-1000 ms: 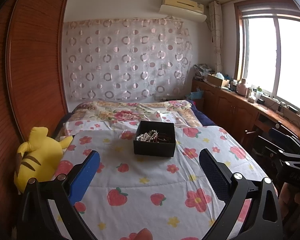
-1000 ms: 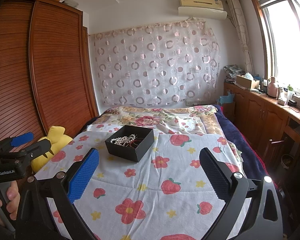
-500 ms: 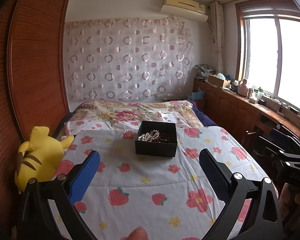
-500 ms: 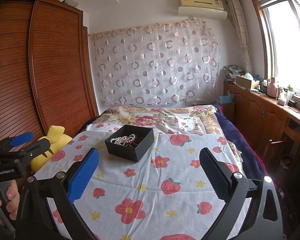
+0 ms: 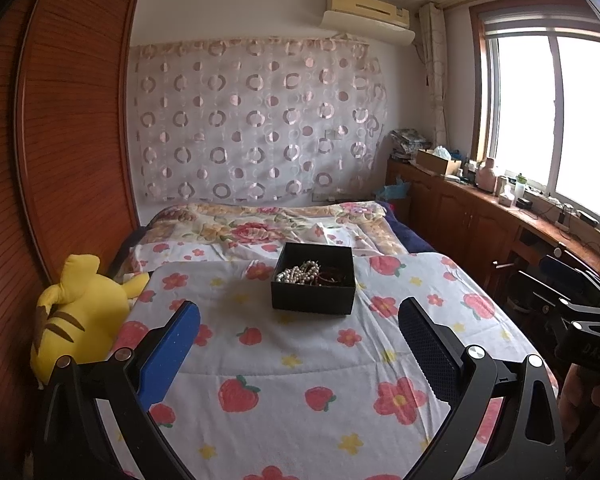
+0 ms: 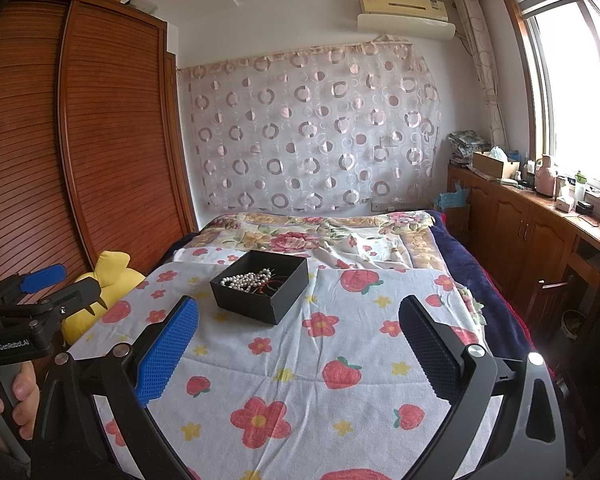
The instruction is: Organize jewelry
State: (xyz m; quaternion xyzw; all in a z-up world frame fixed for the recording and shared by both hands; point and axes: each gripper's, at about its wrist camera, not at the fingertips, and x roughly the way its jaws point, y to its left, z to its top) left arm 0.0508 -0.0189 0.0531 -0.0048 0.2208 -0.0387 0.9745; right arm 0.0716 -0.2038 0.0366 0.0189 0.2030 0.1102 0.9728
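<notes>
A black open box point(image 5: 314, 284) point(image 6: 260, 286) sits on the flowered bedspread point(image 5: 300, 360) point(image 6: 300, 360), ahead of both grippers. Inside lie a white pearl string point(image 5: 298, 273) point(image 6: 246, 279) and some dark red jewelry point(image 5: 332, 278) point(image 6: 274, 283). My left gripper point(image 5: 300, 344) is open above the bedspread, well short of the box, with nothing between its fingers. My right gripper point(image 6: 298, 340) is open too, the box ahead and slightly left. The left gripper point(image 6: 44, 284) also shows at the left edge of the right wrist view, held by a hand point(image 6: 12, 400).
A yellow plush toy point(image 5: 80, 316) point(image 6: 104, 284) lies at the bed's left edge against the wooden wardrobe point(image 5: 60, 140) point(image 6: 80, 140). Wooden cabinets point(image 5: 480, 224) point(image 6: 520, 228) with clutter run along the right under the window. A folded floral quilt point(image 5: 268, 228) lies behind the box.
The left wrist view has crept slightly forward and up, so the box sits a bit nearer. The right wrist view is nearly unchanged. Both grippers stay open.
</notes>
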